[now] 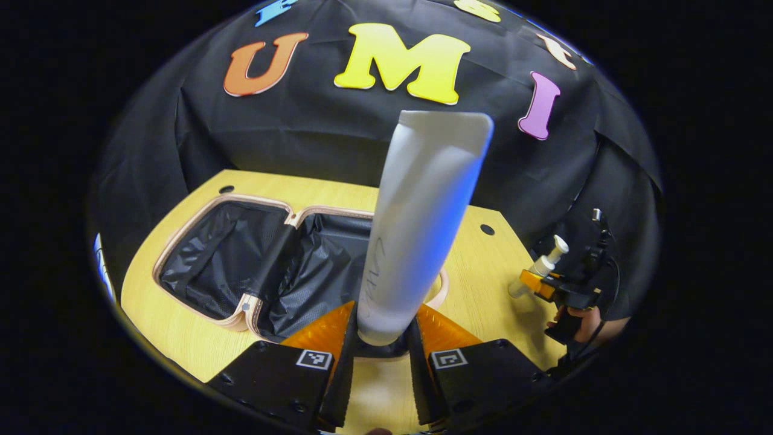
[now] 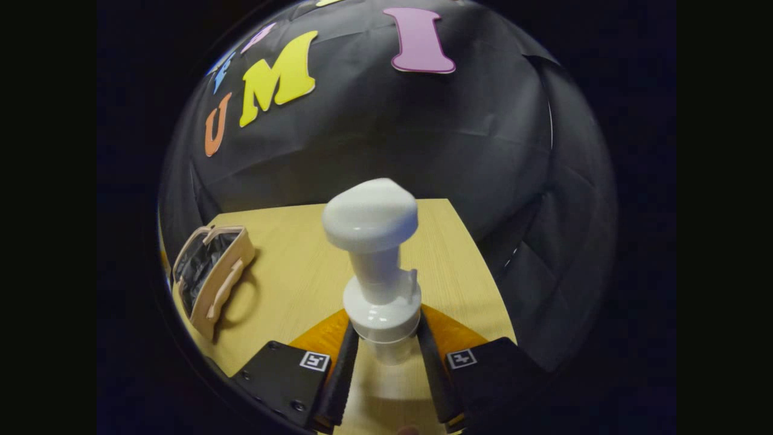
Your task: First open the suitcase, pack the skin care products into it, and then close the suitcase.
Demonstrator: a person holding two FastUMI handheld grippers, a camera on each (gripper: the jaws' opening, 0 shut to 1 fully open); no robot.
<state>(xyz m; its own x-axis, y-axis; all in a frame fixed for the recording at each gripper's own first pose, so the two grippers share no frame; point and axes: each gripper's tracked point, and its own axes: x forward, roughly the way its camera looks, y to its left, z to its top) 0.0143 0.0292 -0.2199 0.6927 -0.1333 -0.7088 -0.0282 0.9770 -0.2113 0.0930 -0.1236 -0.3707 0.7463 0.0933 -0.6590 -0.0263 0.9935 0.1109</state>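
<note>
Left gripper view: the left tool (image 1: 383,338) pinches the cap end of a grey tube (image 1: 423,223), both fingers pressed against it. The tube stands up and away from the camera, held above the near edge of a wooden worktop (image 1: 181,338). Behind the tube the suitcase (image 1: 199,296) lies open and flat toward the left side of the worktop, its two halves spread side by side. Both halves are lined in black, and the parts that can be seen are empty; the tube hides part of the right half. Near the right edge of the worktop the right tool (image 1: 534,281), held by a hand (image 1: 589,323), grips a white pump bottle (image 1: 543,266).

Right gripper view: the right tool (image 2: 386,338) is closed on the neck of the pump bottle (image 2: 377,260), one finger on each side below the collar. The bottle stands upright, its round pump head toward the camera. Whether its base touches the worktop (image 2: 290,266) cannot be told. The suitcase (image 2: 211,278) sits well apart, at the left edge of the worktop, seen side-on.

Judged from this, the first step is done: the suitcase is open. Packing has hardly begun, since both products are in the tools and neither is in the case. Placing both and closing the suitcase remain.
</note>
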